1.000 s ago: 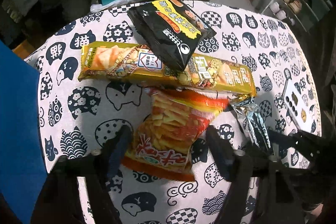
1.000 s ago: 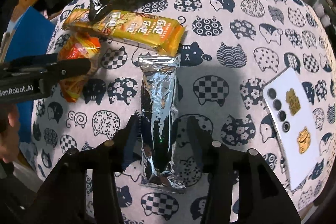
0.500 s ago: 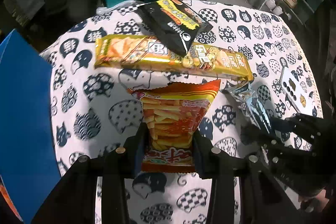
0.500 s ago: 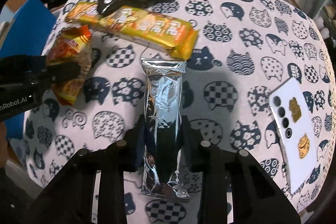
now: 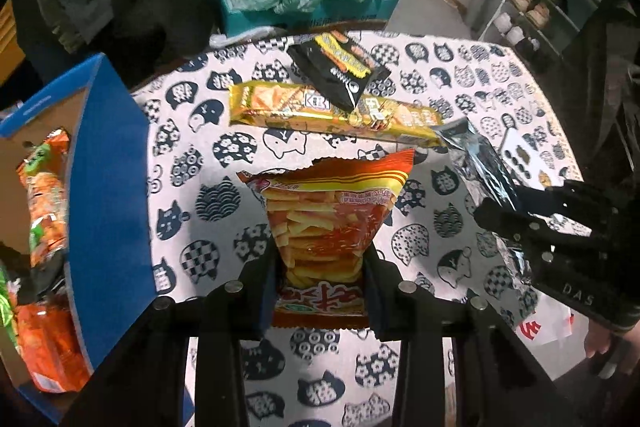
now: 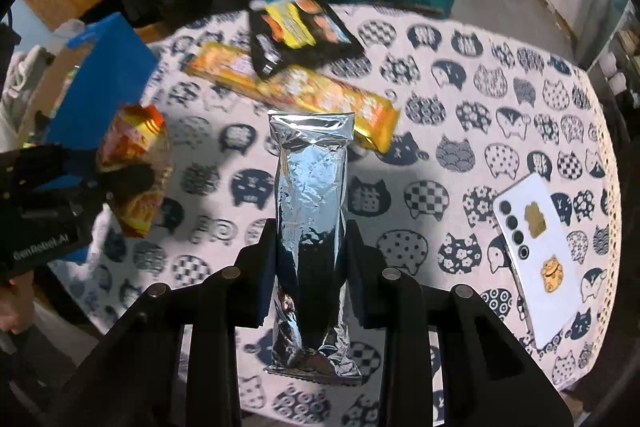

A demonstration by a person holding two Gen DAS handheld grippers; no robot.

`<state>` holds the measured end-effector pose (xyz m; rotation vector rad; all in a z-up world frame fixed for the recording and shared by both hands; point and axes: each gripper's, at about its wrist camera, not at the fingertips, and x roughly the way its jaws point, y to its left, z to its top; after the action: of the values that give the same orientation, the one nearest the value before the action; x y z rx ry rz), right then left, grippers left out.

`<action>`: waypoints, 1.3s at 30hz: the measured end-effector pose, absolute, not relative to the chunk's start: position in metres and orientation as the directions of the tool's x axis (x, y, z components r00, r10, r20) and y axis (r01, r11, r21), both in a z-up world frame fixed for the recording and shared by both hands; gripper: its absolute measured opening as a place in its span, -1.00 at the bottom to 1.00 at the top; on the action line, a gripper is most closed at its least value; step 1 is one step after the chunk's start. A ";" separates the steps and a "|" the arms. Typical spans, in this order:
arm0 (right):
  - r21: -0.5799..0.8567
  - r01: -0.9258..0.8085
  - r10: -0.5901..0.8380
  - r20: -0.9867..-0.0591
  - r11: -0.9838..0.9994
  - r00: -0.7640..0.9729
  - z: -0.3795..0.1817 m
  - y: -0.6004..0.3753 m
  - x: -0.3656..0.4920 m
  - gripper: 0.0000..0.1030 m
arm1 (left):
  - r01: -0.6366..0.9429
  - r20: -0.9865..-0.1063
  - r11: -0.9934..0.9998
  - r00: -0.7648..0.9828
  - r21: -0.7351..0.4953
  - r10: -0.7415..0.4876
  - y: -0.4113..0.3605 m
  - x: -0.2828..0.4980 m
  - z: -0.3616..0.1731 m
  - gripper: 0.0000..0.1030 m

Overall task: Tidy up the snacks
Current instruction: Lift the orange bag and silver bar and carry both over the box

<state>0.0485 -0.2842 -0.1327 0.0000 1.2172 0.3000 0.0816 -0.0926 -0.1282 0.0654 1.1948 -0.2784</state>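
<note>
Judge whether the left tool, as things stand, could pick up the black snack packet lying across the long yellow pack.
Probably not yet: the left tool is shut on the orange chip bag. The black snack packet itself lies uncovered atop the long yellow pack.

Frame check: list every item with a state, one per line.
left gripper: shut on orange chip bag, lifted
right gripper: shut on silver foil packet, lifted
yellow cracker pack: lying on tablecloth
black snack bag: resting across yellow pack
blue box: open, snacks inside
white phone: face down
</note>
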 end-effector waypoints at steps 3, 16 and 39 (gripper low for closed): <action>0.161 -0.248 0.240 -0.913 0.955 0.329 -0.117 -0.274 0.043 -0.41 | 0.256 -0.914 0.963 0.366 -0.082 -0.176 -0.087 0.073 -0.114 -0.29; 0.193 -0.350 0.323 -0.873 0.917 0.365 -0.063 -0.215 0.032 -0.41 | 0.203 -0.872 0.975 0.458 -0.087 -0.173 -0.028 0.049 -0.063 -0.30; 0.219 -0.481 0.407 -0.852 0.849 0.330 -0.035 -0.098 0.055 -0.41 | -0.016 -0.833 0.991 0.544 -0.134 -0.104 0.103 0.040 -0.036 -0.30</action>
<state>0.0554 -0.0979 -0.0353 -0.0775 1.0897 0.5811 0.0398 0.1026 -0.0359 -0.1312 0.9953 -0.0526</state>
